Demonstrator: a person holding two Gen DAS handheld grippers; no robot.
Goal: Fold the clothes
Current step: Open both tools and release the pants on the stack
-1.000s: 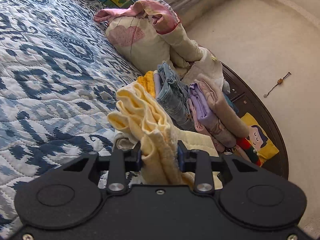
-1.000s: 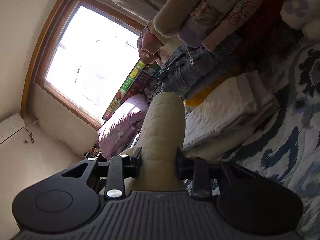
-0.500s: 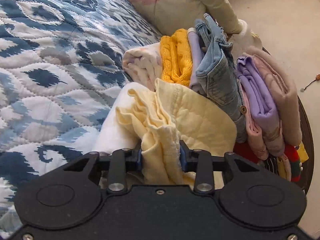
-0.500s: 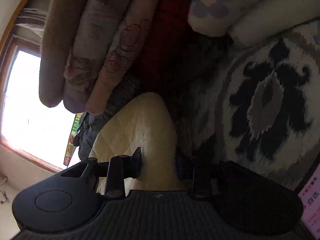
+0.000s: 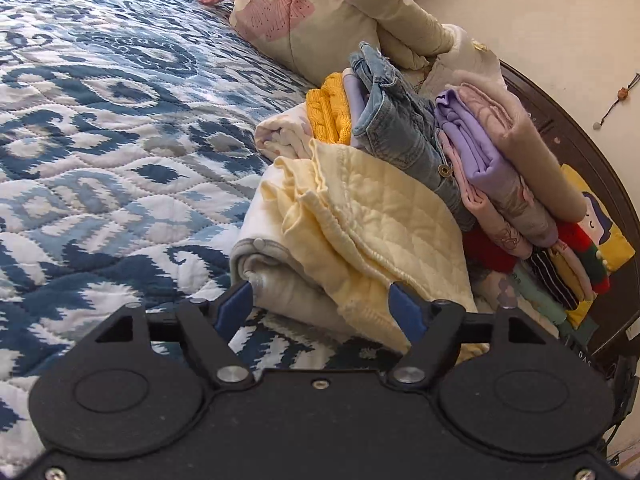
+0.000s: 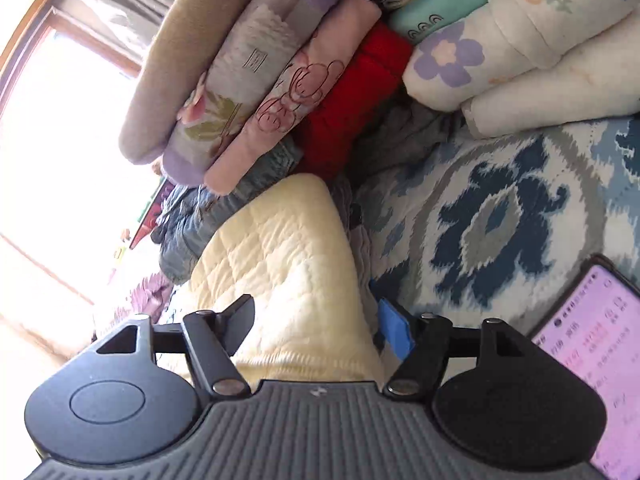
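A folded pale yellow quilted garment (image 5: 372,228) lies on a folded cream garment (image 5: 280,284), leaning against a pile of folded clothes (image 5: 480,160) on the blue patterned bedspread (image 5: 100,140). My left gripper (image 5: 322,306) is open, its fingers standing either side of the garment's near edge. In the right wrist view the yellow garment (image 6: 288,260) lies between the spread fingers of my right gripper (image 6: 318,320), which is open. The folded pile (image 6: 260,68) rises behind it.
A floral pillow (image 5: 304,20) lies beyond the pile. A dark wooden headboard (image 5: 580,152) and a beige wall (image 5: 560,20) are on the right. A lit phone (image 6: 596,364) lies on the bedspread at lower right. A bright window (image 6: 48,140) is at left.
Both grippers have opened and let go of the yellow garment, which now rests on the cream garment against the pile. Both have drawn back slightly.
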